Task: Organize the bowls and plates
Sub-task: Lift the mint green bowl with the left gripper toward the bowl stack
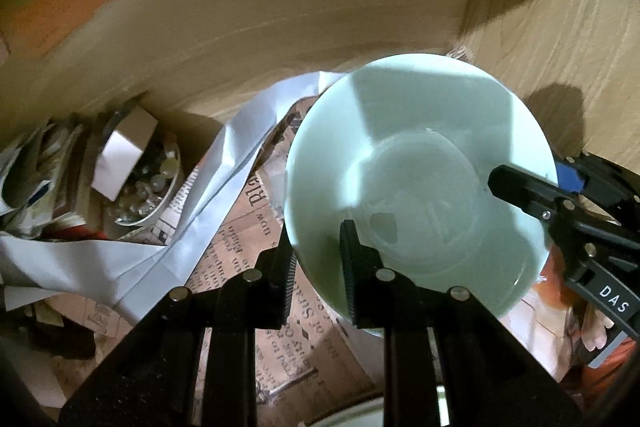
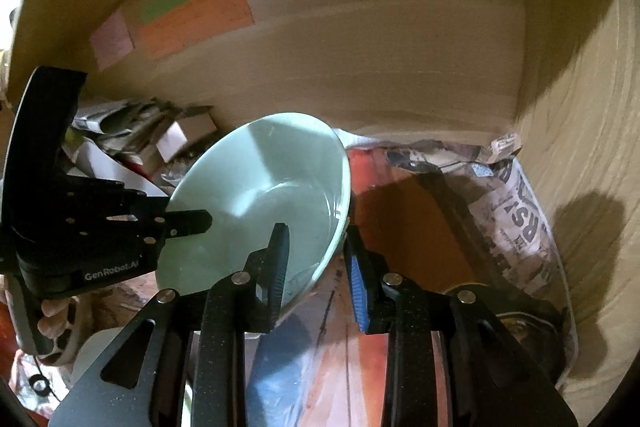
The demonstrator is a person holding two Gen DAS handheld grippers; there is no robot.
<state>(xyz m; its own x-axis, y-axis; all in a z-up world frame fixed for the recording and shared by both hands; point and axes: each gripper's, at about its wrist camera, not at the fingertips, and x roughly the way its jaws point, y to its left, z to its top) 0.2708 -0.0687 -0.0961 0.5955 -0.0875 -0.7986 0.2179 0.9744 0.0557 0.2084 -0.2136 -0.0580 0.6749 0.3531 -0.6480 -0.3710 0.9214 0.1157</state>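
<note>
1. A pale green bowl (image 1: 416, 183) is held up inside a large cardboard box (image 1: 320, 7), above the crumpled newspaper (image 1: 248, 227) that lines the box bottom.
2. The left gripper (image 1: 318, 267) has its jaws drawn narrow and clamped on the bowl's near rim: one finger lies inside the bowl, the other outside, under the wall.
3. The right gripper (image 2: 318, 267) grips the opposite side of the same bowl (image 2: 260, 195) in the same way, with a black finger inside and a blue-padded finger (image 2: 356, 279) outside against the wall; its jaws are narrow too, closed on the rim.
4. In the left wrist view the right gripper (image 1: 496, 183) comes in from the right edge, its tip resting inside the bowl.
5. In the right wrist view the left gripper (image 2: 200, 223) enters from the left, and a person's hand (image 2: 56, 319) shows beneath its body.
6. The bowl is tilted, its opening turned toward the cameras, and it looks empty, though glare on the glaze makes the bottom hard to read.
7. In the far left corner of the box lies a heap of paper, small cardboard pieces (image 1: 124, 151) and what may be another dish (image 1: 160, 203) with small round things in it; blur keeps them from being told apart.
8. White sheets of paper (image 1: 192, 203) lie over the newspaper beside the bowl.
9. Orange, green and pink labels (image 2: 196, 19) are stuck on the box's inner wall.
</note>
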